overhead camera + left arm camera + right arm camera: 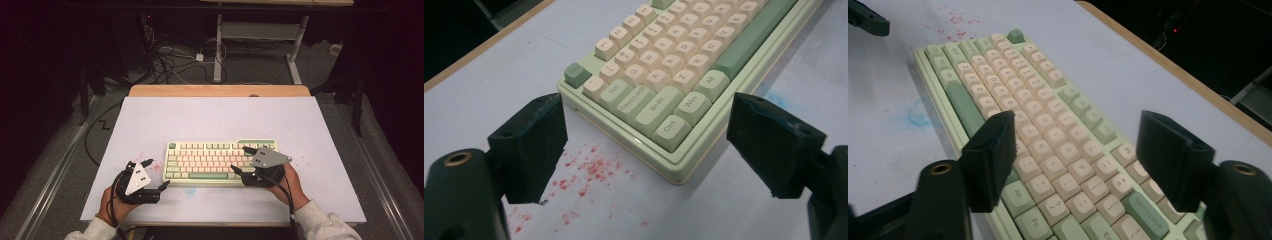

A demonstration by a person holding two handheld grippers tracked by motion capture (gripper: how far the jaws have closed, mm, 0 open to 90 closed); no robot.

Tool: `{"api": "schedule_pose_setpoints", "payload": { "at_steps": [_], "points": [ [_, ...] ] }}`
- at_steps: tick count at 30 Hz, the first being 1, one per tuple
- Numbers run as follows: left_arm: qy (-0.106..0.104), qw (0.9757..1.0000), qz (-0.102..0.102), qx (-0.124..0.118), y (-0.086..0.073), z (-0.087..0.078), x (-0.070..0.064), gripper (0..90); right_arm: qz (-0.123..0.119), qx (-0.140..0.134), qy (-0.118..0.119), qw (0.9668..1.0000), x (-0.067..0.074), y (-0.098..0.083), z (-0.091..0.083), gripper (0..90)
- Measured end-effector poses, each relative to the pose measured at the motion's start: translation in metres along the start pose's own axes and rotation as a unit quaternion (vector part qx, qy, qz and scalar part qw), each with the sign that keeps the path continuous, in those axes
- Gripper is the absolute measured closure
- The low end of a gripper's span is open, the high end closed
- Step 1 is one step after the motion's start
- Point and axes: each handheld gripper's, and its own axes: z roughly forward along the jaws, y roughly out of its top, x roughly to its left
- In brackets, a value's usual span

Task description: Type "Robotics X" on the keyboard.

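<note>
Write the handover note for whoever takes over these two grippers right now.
Left gripper: open, holds nothing, off the near left corner of the pale green keyboard with cream and green keys.
Right gripper: open, holds nothing, jaws spread over the keyboard's right half.
Keyboard lies flat on the white table top, red specks beside its left corner.
Done: cannot tell.
Left: probably gripping or shifting the keyboard.

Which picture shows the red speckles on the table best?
The left gripper view: the red speckles lie close up on the table, just off the keyboard corner. The high view shows them as a faint pink smudge; the right gripper view shows them tiny and far off.
</note>
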Motion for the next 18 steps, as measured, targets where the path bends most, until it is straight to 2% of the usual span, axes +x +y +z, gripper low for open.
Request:
{"api": "schedule_pose_setpoints", "payload": {
  "at_steps": [6, 10, 18],
  "points": [
    [-0.005, 0.9999, -0.011, -0.009, 0.003, -0.002, 0.0, 16.1, 0.011, -0.011, -0.013, 0.9998, -0.005, -0.012, -0.015, 22.5],
    [-0.005, 0.9998, -0.017, -0.008, 0.005, 0.0, -0.001, 16.1, 0.008, -0.023, -0.03, 0.9992, -0.006, -0.021, -0.026, 19.1],
    [-0.013, 0.9997, -0.019, -0.002, 0.011, 0.006, -0.004, 16.7, 0.019, -0.032, -0.048, 0.9981, -0.006, -0.034, -0.042, 18.9]
  ]
}}
